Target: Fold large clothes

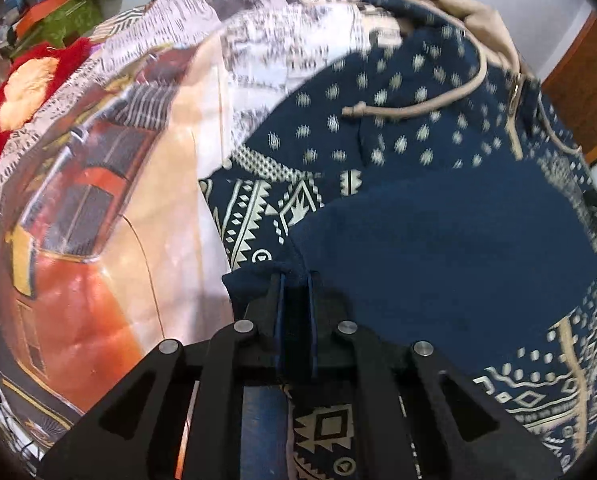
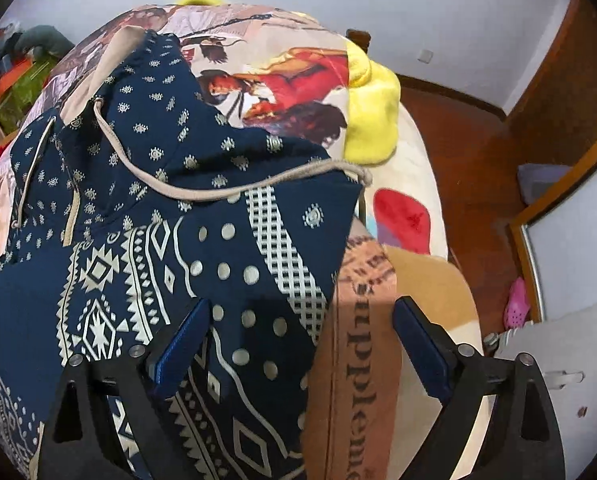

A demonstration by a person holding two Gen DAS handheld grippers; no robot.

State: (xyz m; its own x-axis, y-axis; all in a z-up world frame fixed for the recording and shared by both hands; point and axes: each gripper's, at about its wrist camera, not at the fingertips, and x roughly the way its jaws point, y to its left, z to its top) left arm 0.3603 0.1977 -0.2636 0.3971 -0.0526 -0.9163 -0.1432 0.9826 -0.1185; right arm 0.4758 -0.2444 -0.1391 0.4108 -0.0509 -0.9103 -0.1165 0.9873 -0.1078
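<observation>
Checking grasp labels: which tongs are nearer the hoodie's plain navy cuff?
Left. The left tongs are shut on the plain navy cuff; the right tongs hang open over the hoodie's patterned edge.

The navy blue patterned hooded sweatshirt (image 2: 186, 216) is lying on the printed bedspread (image 1: 110, 184), its beige drawstring cord (image 2: 234, 190) trailing across the front. The fluffy yellow cushion (image 2: 372, 120) is sitting behind it to the right, and the red plush toy (image 1: 26, 92) is lying at the bedspread's left edge.

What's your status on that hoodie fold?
Left gripper shut on hoodie cuff. Right gripper open above hem. Drawstring loose across front.
</observation>
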